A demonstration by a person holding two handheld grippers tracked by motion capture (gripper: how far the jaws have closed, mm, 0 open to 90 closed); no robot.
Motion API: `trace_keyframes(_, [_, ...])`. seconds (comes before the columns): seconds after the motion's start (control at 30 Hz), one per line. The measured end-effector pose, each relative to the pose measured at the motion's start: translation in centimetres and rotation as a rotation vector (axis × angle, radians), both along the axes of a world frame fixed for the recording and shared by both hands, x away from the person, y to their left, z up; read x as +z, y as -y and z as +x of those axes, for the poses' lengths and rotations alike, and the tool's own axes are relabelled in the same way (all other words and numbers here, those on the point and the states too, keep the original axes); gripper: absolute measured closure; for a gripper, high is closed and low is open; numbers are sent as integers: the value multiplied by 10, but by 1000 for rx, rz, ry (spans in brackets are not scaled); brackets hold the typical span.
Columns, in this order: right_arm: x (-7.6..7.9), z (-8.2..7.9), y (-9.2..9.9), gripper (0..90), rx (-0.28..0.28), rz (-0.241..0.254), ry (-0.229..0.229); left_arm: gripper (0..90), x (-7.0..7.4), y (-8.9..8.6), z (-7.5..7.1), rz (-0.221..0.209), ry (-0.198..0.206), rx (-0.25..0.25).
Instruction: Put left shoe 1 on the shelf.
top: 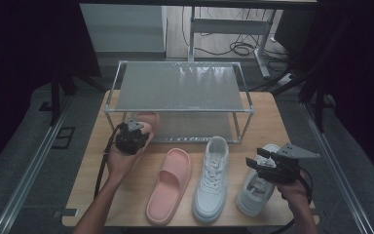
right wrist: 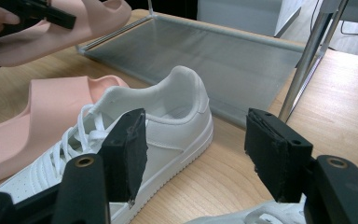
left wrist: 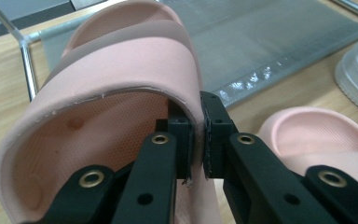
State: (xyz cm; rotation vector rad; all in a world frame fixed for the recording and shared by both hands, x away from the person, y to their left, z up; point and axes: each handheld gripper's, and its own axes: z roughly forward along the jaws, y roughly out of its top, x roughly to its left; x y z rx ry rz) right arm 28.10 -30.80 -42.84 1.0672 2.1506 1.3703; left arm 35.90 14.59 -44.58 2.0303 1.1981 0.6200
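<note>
Left tongs [left wrist: 196, 140] pinch the strap edge of 1 pink slipper [left wrist: 107, 88], jaws pressed together on the thin rubber wall. The held slipper hangs just ahead of the tongs, toe toward the lower shelf [left wrist: 270, 42] of the metal shoe rack [top: 177, 87], at its front left corner.

Risks, judged from this: the grip is on 1 thin edge only, so the slipper can swing or peel out if the hand tilts or speeds up. The rack's front left post [left wrist: 28, 70] stands just left of the slipper; a wide entry could clip it. The upper shelf [top: 180, 85] sits close above the slot, so a high approach likely hits the front rail.

Right tongs [right wrist: 196, 154] are spread, nothing between them, hovering over 1 white sneaker [top: 255, 187] with the second white sneaker [right wrist: 135, 126] just beyond the left jaw.

Room: the lower shelf ahead of the left tongs looks bare, open all the way right. The second pink slipper [top: 170, 187] lies on the desk [top: 272, 122] right of and behind the left tongs, apart from them. The rack's right post [right wrist: 307, 60] stands ahead-right of the right tongs. The desk's right edge is near the right hand.
</note>
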Motion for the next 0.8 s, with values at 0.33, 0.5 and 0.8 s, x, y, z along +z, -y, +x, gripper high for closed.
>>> trace_keyframes(0.33, [-1, 1, 1, 393, -3, -2, -3, 845, -12, 22, 17, 51, 4, -16])
trace_keyframes(0.5, [-2, 1, 0, 393, -1, -5, -6, 846, -17, 30, 23, 39, -5, -18])
trace_keyframes(0.8, [-3, 2, -1, 394, 1, -9, -8, 845, -26, 47, 36, 78, -1, -26])
